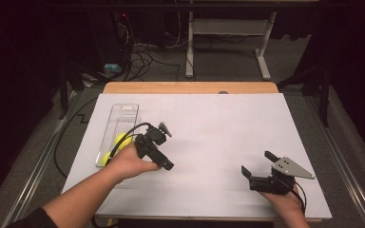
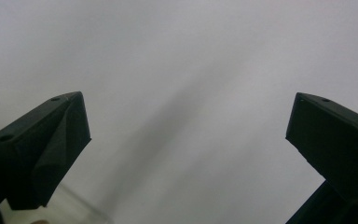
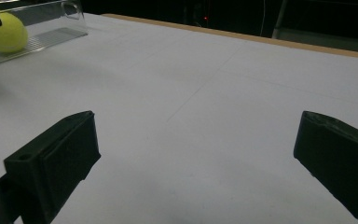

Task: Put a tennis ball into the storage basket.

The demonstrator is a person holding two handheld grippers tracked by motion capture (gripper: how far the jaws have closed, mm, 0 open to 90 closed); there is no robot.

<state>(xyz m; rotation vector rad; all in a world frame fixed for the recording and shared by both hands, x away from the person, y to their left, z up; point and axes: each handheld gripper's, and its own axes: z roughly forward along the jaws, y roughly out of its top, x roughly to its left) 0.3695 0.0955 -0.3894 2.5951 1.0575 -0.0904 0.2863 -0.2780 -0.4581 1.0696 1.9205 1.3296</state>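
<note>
- I am judging the yellow ball [image 1: 117,141] is lying placed in the clear tray [image 1: 123,111].
- I am holding the left gripper [image 1: 166,147] and the right gripper [image 1: 256,163] with jaws apart, both empty, over the table [image 1: 218,133].

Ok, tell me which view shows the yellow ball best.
The right gripper view: the ball shows as a clear round shape in the clear tray. In the high view the left hand and its gripper hide much of the ball.
</note>
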